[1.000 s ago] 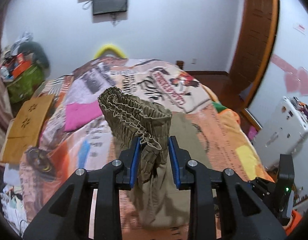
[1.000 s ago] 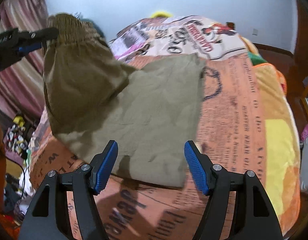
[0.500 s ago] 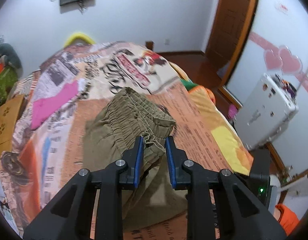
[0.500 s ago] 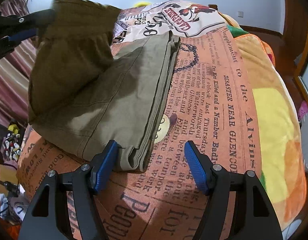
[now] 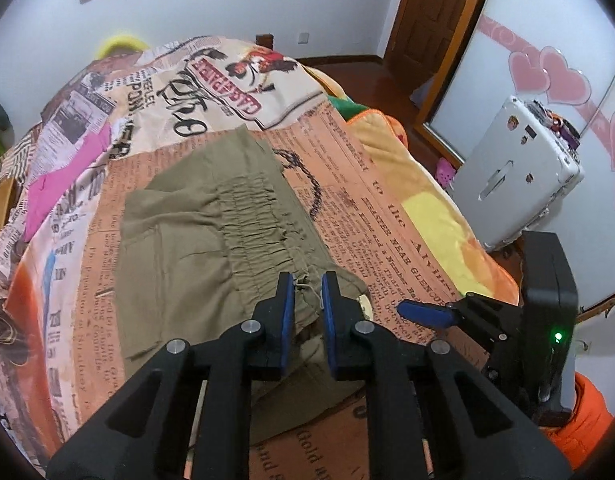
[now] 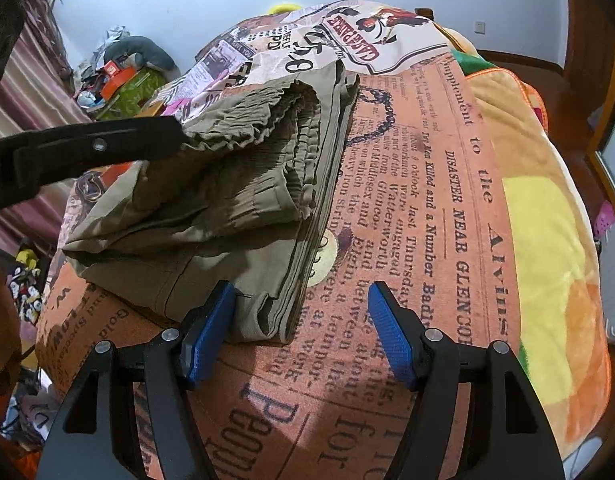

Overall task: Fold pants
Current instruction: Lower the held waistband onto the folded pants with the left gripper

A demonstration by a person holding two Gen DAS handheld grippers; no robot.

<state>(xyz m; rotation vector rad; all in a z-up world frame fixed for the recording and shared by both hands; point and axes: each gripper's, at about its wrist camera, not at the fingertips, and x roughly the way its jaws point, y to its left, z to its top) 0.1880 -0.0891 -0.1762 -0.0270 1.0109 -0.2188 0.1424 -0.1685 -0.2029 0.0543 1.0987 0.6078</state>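
Olive-green pants [image 5: 211, 240] lie folded on the bed, the gathered elastic waistband [image 6: 267, 120] laid over the legs. My left gripper [image 5: 307, 308] holds the waistband's near end with the drawstring between its blue pads, and its jaws are closing. In the right wrist view its black finger [image 6: 107, 144] keeps that end a little raised. My right gripper [image 6: 303, 320] stands open at the stack's near corner, its left pad against the cloth edge and nothing pinched. Its blue fingertip [image 5: 421, 312] shows to the right of the pants.
The bed wears a newspaper-print blanket [image 6: 427, 200] with an orange and yellow edge [image 6: 547, 220]. A white suitcase [image 5: 515, 176] stands by the right wall, near a wooden door [image 5: 439, 20]. Clutter [image 6: 119, 76] is piled beyond the bed's left side.
My left gripper has carried the raised waistband down and forward, laying it over the pant legs, and its jaws have narrowed. The right gripper has stayed open near the stack's corner.
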